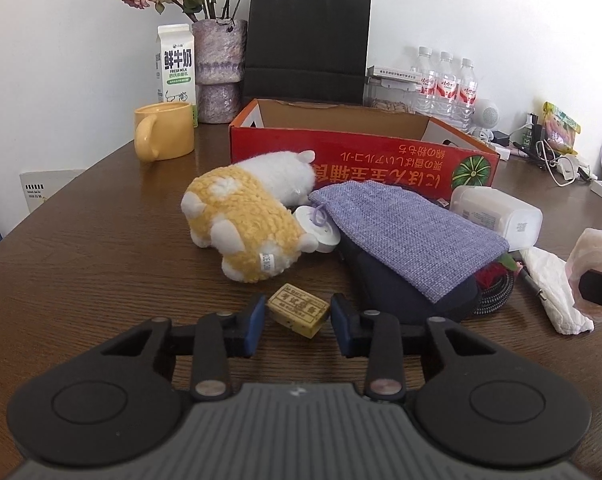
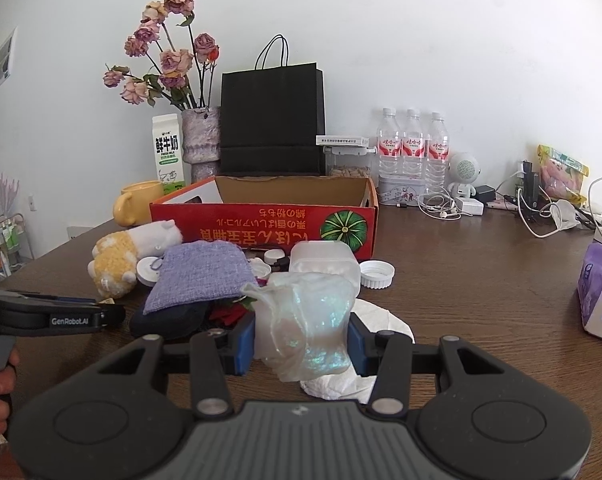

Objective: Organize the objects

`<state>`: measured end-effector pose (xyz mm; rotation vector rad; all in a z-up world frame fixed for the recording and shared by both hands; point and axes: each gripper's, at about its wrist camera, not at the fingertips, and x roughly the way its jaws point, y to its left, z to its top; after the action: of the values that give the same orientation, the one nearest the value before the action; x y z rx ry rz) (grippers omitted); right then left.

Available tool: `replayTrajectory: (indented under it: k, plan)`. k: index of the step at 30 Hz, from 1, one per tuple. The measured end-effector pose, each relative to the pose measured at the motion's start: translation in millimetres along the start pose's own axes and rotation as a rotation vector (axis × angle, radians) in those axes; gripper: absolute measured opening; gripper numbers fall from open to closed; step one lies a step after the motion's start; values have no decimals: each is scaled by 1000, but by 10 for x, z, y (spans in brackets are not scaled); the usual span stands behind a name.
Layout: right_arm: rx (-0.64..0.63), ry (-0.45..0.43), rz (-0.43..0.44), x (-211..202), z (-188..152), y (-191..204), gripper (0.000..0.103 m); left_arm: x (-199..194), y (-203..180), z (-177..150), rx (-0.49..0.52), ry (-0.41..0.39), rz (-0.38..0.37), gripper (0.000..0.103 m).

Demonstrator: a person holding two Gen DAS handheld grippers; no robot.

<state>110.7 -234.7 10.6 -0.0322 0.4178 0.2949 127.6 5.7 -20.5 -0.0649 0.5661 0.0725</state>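
Grippers in hand, we pinch a filmy plastic bag [image 2: 307, 320] in the right gripper [image 2: 301, 344], while the left gripper [image 1: 297, 326] brackets a small yellow block [image 1: 299, 309], contact unclear.

On the milk carton [image 1: 175, 68] I read large Chinese characters, 鲜牛奶, with "FRESH MILK" printed beneath them. The red cardboard box [image 1: 365, 160] carried yellow Japanese lettering along its front, upside down from where I held my grippers, beside a picture of a green pumpkin. The side of my left gripper [image 2: 77, 321], seen from the right wrist camera, bore the brand "GenRobot.AI". The small yellow block [image 1: 299, 309] had characters stamped on its top, too small to read. The water bottles [image 2: 411, 146] had red labels I could not make out.
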Motion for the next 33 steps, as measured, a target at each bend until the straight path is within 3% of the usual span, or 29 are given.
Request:
replayTrajectory:
  k: [7, 13, 23, 33]
  plan:
    - [-3, -36, -1, 56, 146, -27, 45, -269, -48, 190, 19, -113, -11, 36]
    - [-22, -76, 15, 194, 376, -5, 45, -274, -104, 458, 38, -173, -15, 36]
    - [-47, -140, 26, 649, 930, 48, 45, 32, -223, 1019, 16, -229, -38, 36]
    - [-41, -121, 52, 1453, 1511, 75, 45, 610, -380, 1590, -18, -258, -18, 36]
